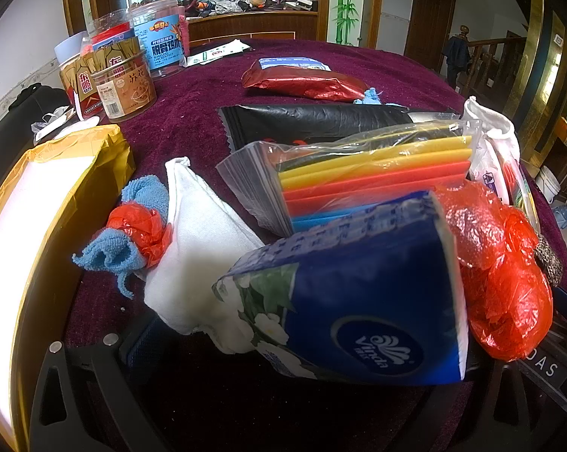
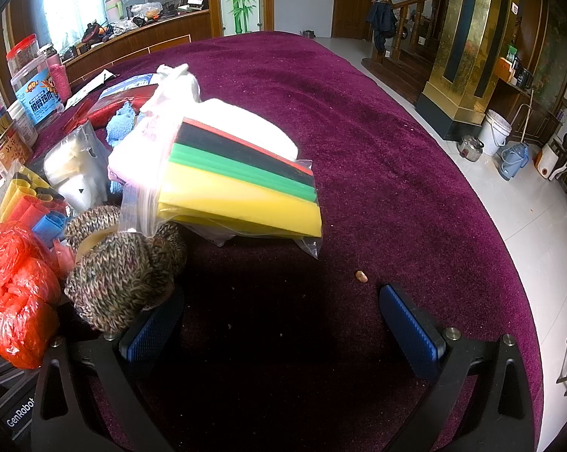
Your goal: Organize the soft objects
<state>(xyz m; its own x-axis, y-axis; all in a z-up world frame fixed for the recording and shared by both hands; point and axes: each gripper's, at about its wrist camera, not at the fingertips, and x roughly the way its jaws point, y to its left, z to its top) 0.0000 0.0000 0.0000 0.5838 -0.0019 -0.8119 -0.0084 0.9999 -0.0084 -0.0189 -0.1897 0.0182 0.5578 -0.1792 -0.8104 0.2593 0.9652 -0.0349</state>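
Note:
In the left wrist view a blue Vinda tissue pack (image 1: 358, 301) fills the space between my left gripper's fingers; the gripper (image 1: 302, 354) is shut on it. A white towel (image 1: 196, 248) lies against its left side, and a blue cloth with red plastic (image 1: 132, 233) lies further left. A red plastic bag (image 1: 505, 275) sits to its right. A clear bag of coloured foam sheets (image 1: 358, 184) lies behind it. In the right wrist view my right gripper (image 2: 283, 331) is open and empty over bare tablecloth. A knitted brown item (image 2: 121, 267) touches its left finger. A bag of yellow, green and black sheets (image 2: 242, 184) lies ahead.
A yellow box (image 1: 49, 207) stands at the left. Snack jars (image 1: 125, 71) stand at the back left, and a red foil packet (image 1: 306, 83) and a black packet (image 1: 313, 120) lie beyond. A white plastic bag (image 2: 215, 120) lies behind the sheets. The table edge (image 2: 509, 263) curves right.

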